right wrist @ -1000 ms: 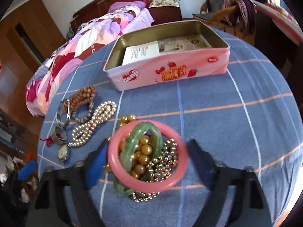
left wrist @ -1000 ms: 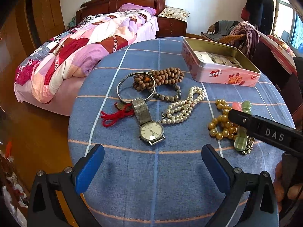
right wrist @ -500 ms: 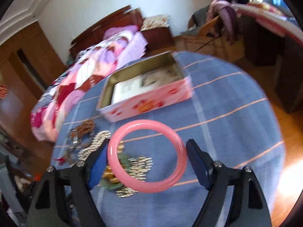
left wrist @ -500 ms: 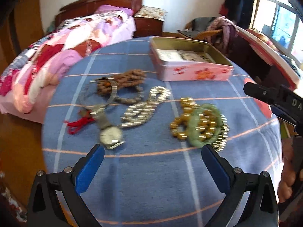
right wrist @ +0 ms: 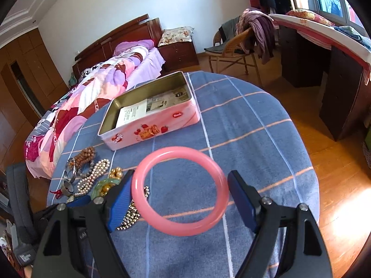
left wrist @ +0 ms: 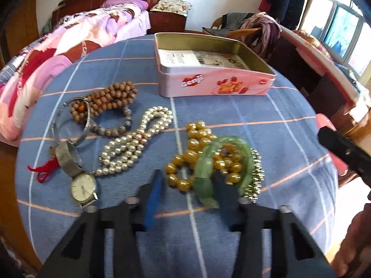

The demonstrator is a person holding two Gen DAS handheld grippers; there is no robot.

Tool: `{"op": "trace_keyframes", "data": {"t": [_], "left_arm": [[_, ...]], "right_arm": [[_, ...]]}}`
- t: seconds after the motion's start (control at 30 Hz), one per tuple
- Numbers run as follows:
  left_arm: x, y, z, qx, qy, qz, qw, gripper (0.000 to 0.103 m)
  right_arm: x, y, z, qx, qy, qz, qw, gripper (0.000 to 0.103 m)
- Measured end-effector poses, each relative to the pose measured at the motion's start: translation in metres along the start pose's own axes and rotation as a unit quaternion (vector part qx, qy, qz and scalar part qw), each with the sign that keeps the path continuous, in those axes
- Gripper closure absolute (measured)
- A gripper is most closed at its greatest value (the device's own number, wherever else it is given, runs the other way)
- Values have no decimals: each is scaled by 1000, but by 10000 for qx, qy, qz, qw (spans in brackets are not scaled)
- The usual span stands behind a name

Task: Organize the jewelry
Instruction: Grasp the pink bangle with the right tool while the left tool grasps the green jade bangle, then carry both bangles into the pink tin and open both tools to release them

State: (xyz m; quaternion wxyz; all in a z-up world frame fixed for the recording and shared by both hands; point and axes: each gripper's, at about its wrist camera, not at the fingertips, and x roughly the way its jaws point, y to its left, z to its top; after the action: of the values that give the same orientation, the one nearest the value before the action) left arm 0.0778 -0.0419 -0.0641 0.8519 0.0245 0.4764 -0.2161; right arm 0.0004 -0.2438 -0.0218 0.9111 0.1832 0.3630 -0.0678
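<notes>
My right gripper (right wrist: 179,199) is shut on a pink bangle (right wrist: 179,191) and holds it above the blue checked tablecloth. The open pink tin (right wrist: 162,125) stands beyond it, also in the left wrist view (left wrist: 215,85). My left gripper (left wrist: 187,190) has its jaws part closed around the near edge of a green jade bangle (left wrist: 206,164) that lies over amber beads (left wrist: 192,139). The pads are close to the bangle; contact is unclear. A pearl necklace (left wrist: 136,143), wooden beads (left wrist: 109,99), a metal bangle (left wrist: 69,120) and a watch (left wrist: 82,187) lie to the left.
A small gold bead chain (left wrist: 255,180) lies by the green bangle. The round table's edge (right wrist: 310,185) drops to a wooden floor on the right. A bed (right wrist: 92,88), a chair (right wrist: 234,48) and a desk (right wrist: 324,53) stand behind the table.
My left gripper has moved forward to the green bangle and its jaws have narrowed around it. My right gripper has lifted the pink bangle higher and back from the pile.
</notes>
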Motion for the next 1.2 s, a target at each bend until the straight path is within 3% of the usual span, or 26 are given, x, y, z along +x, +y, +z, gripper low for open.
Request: {"op": "trace_keyframes", "data": {"t": [0.07, 0.1, 0.13, 0.57, 0.83, 1.0, 1.2], "left_arm": [[-4, -2, 0, 78, -89, 24, 9999, 74], [-7, -2, -1, 99, -153, -24, 9998, 88], [-12, -2, -1, 83, -182, -137, 9997, 92], [-60, 2, 4, 156, -858, -504, 9949, 92], [-71, 5, 39, 49, -1211, -713, 9901, 92], [-56, 6, 80, 20, -1365, -672, 9884, 92], [-10, 11, 121, -172, -1250, -642, 9899, 92]], "right_arm": [[-1, 0, -1, 19, 11, 49, 10000, 21], [-1, 0, -1, 22, 9, 59, 10000, 21], [-1, 0, -1, 20, -3, 57, 10000, 21], [-5, 0, -1, 51, -128, -41, 9999, 21], [-11, 13, 30, -228, -584, -115, 9980, 21], [4, 28, 60, -423, -836, -90, 9956, 21], [47, 34, 87, -446, -890, -159, 9949, 21]]}}
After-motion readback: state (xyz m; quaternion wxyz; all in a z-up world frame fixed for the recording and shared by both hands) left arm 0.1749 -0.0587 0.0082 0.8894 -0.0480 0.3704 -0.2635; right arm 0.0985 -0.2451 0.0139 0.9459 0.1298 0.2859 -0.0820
